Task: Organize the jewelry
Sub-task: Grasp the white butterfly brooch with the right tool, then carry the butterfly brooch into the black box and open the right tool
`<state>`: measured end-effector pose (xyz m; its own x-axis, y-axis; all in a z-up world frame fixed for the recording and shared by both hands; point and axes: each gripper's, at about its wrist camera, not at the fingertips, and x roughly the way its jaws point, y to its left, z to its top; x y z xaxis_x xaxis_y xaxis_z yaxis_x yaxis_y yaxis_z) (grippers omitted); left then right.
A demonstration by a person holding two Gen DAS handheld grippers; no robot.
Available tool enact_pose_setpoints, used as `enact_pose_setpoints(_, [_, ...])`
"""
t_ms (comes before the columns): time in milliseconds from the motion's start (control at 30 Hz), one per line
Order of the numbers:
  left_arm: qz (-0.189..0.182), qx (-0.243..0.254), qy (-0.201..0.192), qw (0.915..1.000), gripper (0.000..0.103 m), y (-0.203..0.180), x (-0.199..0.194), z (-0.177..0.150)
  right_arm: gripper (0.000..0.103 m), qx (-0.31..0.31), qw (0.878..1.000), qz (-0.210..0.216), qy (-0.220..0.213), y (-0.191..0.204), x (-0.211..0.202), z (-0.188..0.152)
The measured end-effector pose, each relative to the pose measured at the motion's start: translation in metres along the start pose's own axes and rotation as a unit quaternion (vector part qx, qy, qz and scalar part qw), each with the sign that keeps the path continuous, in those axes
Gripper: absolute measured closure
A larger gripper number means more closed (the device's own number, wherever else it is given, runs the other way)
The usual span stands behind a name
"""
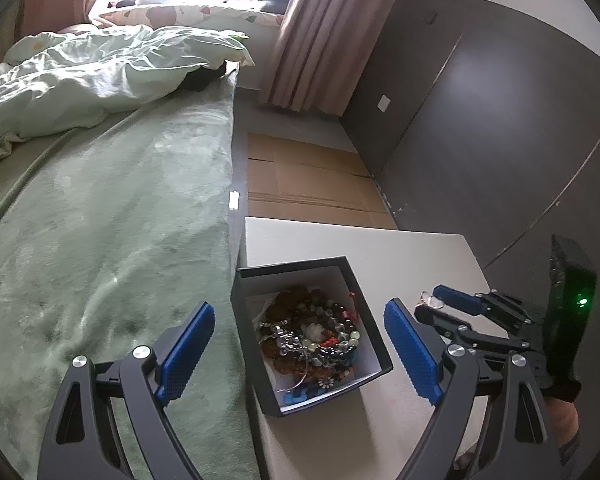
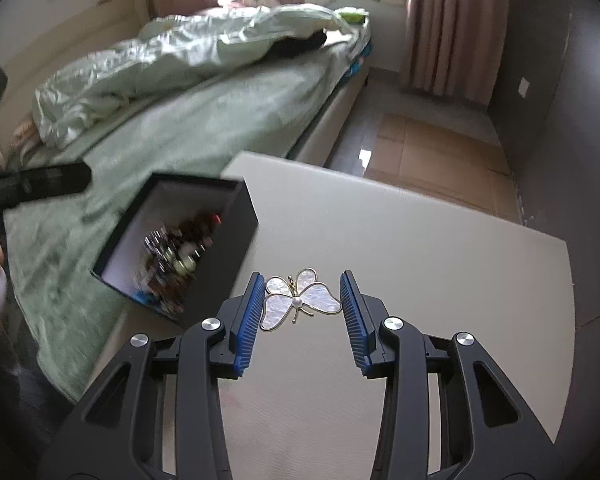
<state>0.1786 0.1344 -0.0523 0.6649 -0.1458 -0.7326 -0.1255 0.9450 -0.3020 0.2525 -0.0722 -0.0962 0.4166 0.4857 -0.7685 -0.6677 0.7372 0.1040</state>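
Observation:
A black box [image 1: 296,264] with white walls stands at the left edge of the white table [image 1: 380,248]. It holds a tangle of bead bracelets and chains [image 1: 312,336]. My left gripper [image 1: 298,308] hovers over the box, open, with a finger on either side of it and nothing held. My right gripper [image 2: 301,280] is shut on a mother-of-pearl butterfly brooch [image 2: 300,300] with gold edging, and each blue pad presses on a wing. The brooch hangs a little above the table, to the right of the box [image 2: 236,232]. In the left wrist view my right gripper [image 1: 428,300] shows at the right with something silvery at its tips.
A bed with a green blanket [image 1: 120,220] and a crumpled pale duvet [image 1: 80,72] runs along the table's left side. Flattened cardboard [image 1: 308,176] lies on the floor beyond the table. Dark wardrobe doors [image 1: 480,120] and a pink curtain [image 1: 312,32] stand to the right.

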Motion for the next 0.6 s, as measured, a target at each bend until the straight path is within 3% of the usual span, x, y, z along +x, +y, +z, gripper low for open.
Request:
enact_pose_setpoints(133, [0.007,-0.012,-0.010,0.9999,0.009,0.006,-0.007,-0.001,0.063,0.011,1.000,0.012,-0.021,0.008,-0.009,0.007])
enact_pose_setpoints(333, [0.010,-0.030,-0.009,0.9994,0.009,0.020,-0.009,0.000,0.063,0.033,0.997,0.049,-0.053,0.021,-0.020,0.019])
enact_pose_setpoints(600, [0.009,-0.055,-0.016,0.9983,0.009,0.036,-0.015,0.004,0.063,0.033,0.994,0.080,-0.061,0.046,-0.015,0.028])
